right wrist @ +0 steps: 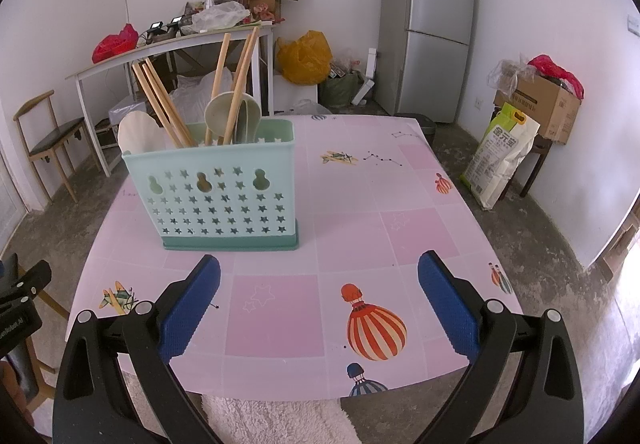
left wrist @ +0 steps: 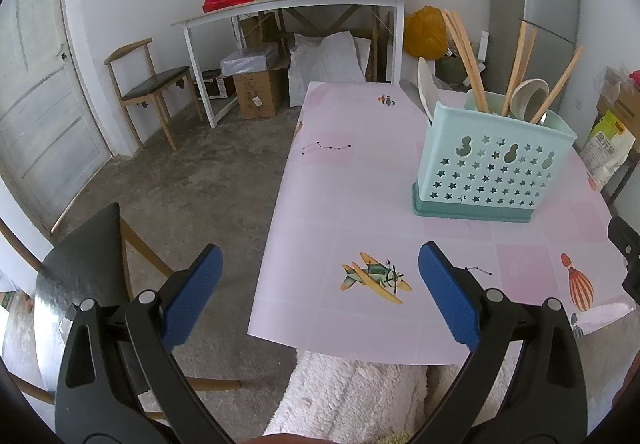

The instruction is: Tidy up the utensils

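A mint-green utensil holder [left wrist: 496, 159] with star cut-outs stands on the pink table [left wrist: 340, 187]; it also shows in the right wrist view [right wrist: 224, 187]. It holds wooden chopsticks [right wrist: 164, 103], a pale ladle [right wrist: 232, 107] and a white rice paddle [right wrist: 140, 135]. My left gripper [left wrist: 320, 280] is open and empty, low over the table's near left edge. My right gripper [right wrist: 320, 284] is open and empty, over the table's near edge, in front of the holder.
A white side table [left wrist: 288, 7] with clutter, a wooden chair [left wrist: 152, 83] and boxes stand at the back. A grey fridge [right wrist: 432, 23] is at the back right. A rice bag [right wrist: 500, 155] leans right of the table. A dark chair [left wrist: 80, 284] is near left.
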Demonstrator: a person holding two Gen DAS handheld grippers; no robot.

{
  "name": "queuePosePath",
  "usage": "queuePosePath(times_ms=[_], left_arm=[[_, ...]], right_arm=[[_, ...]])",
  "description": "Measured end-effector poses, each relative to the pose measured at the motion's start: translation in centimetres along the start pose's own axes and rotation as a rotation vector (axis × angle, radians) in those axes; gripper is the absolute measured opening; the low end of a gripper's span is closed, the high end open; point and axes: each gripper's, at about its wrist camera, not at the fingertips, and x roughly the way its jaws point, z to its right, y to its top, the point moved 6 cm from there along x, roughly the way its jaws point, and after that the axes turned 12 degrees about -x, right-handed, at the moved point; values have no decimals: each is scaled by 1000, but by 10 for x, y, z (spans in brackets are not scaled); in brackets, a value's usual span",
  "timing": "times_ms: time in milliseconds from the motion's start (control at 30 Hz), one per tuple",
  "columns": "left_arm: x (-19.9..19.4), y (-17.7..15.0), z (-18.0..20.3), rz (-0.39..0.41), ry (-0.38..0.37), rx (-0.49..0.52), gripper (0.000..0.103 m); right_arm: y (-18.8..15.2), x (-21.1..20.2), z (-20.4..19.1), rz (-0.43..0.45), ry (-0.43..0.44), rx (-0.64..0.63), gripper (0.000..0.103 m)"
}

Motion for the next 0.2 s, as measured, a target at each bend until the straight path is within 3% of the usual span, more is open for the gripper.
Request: queuePosePath(times_ms=[200], left_arm=[[4, -5, 5, -16, -9, -1, 95]], right_arm=[[0, 0, 0, 0, 0, 1, 96]])
